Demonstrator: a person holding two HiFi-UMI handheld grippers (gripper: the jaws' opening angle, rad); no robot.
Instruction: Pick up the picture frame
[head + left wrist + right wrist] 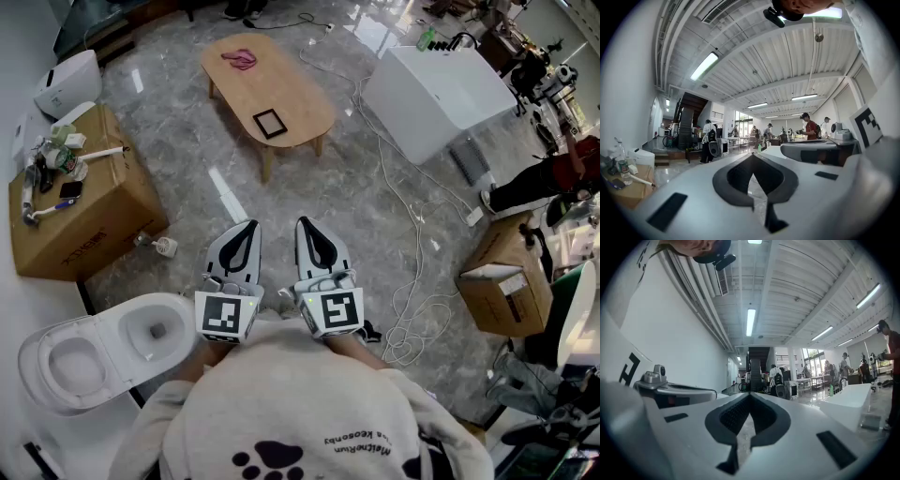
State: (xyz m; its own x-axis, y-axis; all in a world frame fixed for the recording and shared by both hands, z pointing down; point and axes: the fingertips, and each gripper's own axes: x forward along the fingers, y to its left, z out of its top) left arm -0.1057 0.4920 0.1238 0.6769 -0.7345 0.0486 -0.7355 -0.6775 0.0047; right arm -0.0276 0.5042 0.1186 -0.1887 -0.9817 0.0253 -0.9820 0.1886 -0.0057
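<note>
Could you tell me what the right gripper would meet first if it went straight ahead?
The right gripper, held level, aims toward the low oval wooden table, but its own view shows only open room ahead: it probably passes over the table; depth is unclear.

No print reads clearly: sweatshirt (361,439) lettering upside down, cardboard box (94,216) print too small.

The right gripper (750,397), jaws together and empty, points level toward a dark staircase (759,359).
</note>
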